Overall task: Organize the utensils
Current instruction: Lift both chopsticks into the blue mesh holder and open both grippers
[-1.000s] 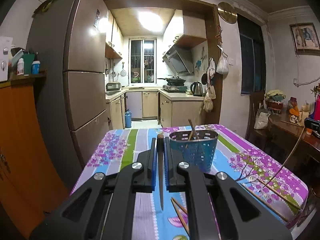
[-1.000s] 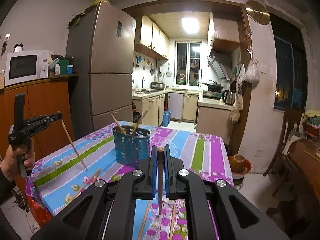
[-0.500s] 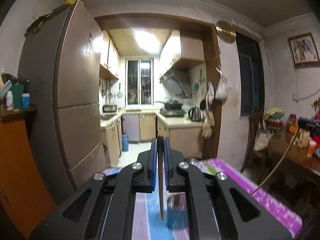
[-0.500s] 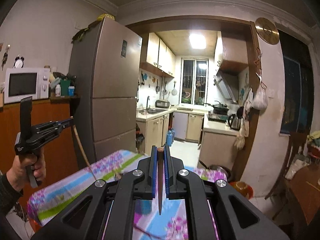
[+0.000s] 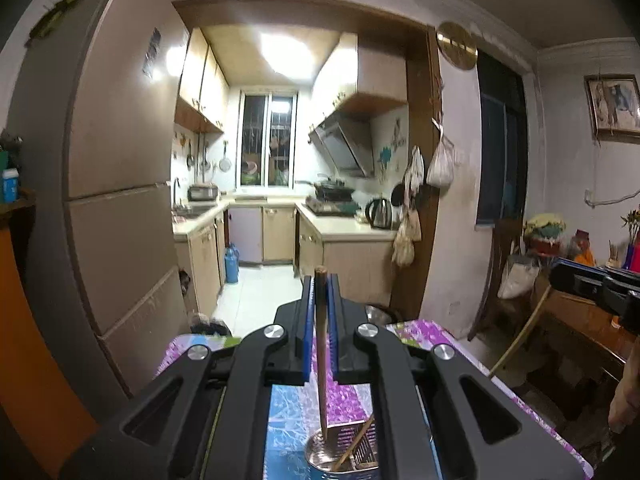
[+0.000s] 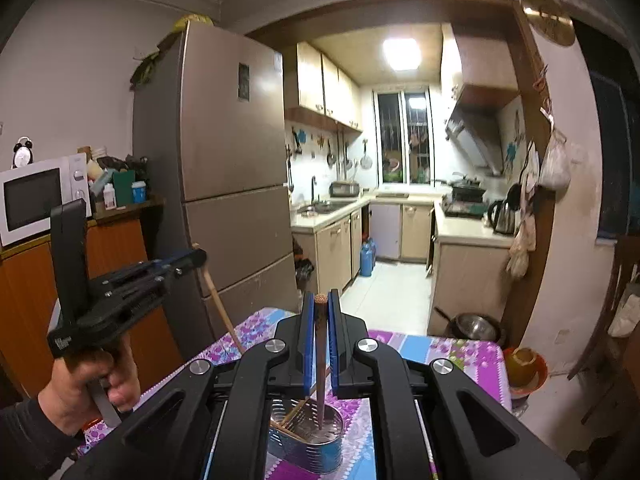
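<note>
My left gripper (image 5: 320, 280) is shut on a brown chopstick (image 5: 321, 360) that hangs point down over the blue utensil basket (image 5: 320, 462). My right gripper (image 6: 319, 300) is shut on another brown chopstick (image 6: 320, 368), its tip reaching into the same basket (image 6: 308, 444). The basket holds a few chopsticks leaning inside. In the right wrist view the left gripper (image 6: 198, 256) shows at the left with its chopstick (image 6: 222, 312) slanting down toward the basket. In the left wrist view the right gripper (image 5: 560, 280) shows at the right edge with its chopstick (image 5: 520, 336).
The basket stands on a table with a floral purple, blue and green cloth (image 6: 452, 352). A tall fridge (image 6: 228, 200) stands behind on the left, a wooden cabinet with a microwave (image 6: 36, 196) beside it. A wooden side table (image 5: 580, 320) with clutter is at right.
Both grippers have risen and moved in over the basket, each still holding its chopstick. The basket now sits right under both chopstick tips, seen from above.
</note>
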Tool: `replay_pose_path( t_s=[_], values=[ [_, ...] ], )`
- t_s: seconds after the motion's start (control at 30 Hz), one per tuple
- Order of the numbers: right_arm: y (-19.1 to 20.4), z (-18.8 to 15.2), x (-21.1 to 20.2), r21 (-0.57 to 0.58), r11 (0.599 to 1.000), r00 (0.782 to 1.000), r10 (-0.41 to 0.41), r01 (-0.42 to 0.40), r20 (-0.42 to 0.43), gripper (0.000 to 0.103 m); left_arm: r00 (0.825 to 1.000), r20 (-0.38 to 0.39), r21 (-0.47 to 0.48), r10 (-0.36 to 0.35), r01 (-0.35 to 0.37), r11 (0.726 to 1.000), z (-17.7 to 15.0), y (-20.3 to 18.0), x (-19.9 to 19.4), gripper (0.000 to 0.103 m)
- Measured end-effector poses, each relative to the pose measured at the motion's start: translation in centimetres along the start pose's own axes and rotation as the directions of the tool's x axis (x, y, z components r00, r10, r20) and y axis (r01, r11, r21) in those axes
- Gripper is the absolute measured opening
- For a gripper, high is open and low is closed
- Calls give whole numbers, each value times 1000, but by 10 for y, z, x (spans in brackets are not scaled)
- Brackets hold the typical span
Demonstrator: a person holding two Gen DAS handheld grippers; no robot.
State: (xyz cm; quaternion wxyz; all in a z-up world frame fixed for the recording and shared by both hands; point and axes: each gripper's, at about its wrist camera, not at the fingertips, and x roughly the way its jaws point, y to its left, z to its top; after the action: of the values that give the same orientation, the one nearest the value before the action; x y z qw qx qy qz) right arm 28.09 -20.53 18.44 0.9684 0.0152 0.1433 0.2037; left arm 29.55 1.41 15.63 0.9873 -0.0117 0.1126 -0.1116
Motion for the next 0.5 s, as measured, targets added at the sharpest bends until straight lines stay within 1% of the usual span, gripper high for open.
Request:
replay_pose_path(
  t_s=[0.2,0.3,0.43,0.47,0.5],
  values=[
    [-2,-16,34,17,1000,998,0,1,-64,8,998,-61,14,3,-2,1000,-21,1,24,5],
    [-4,-23,45,22,1000,996,3,-1,-90,8,997,-80,20,2,0,1000,-27,1,29,5],
    [-6,-29,52,34,999,995,0,3,-104,8,995,-101,38,10,-6,999,-32,2,31,6],
    [-7,-30,52,37,999,995,0,4,-103,8,995,-103,36,10,-6,999,-32,3,30,11],
    [-7,-30,51,40,999,995,1,3,-100,8,995,-101,33,12,-9,999,-32,5,29,19]
  ],
)
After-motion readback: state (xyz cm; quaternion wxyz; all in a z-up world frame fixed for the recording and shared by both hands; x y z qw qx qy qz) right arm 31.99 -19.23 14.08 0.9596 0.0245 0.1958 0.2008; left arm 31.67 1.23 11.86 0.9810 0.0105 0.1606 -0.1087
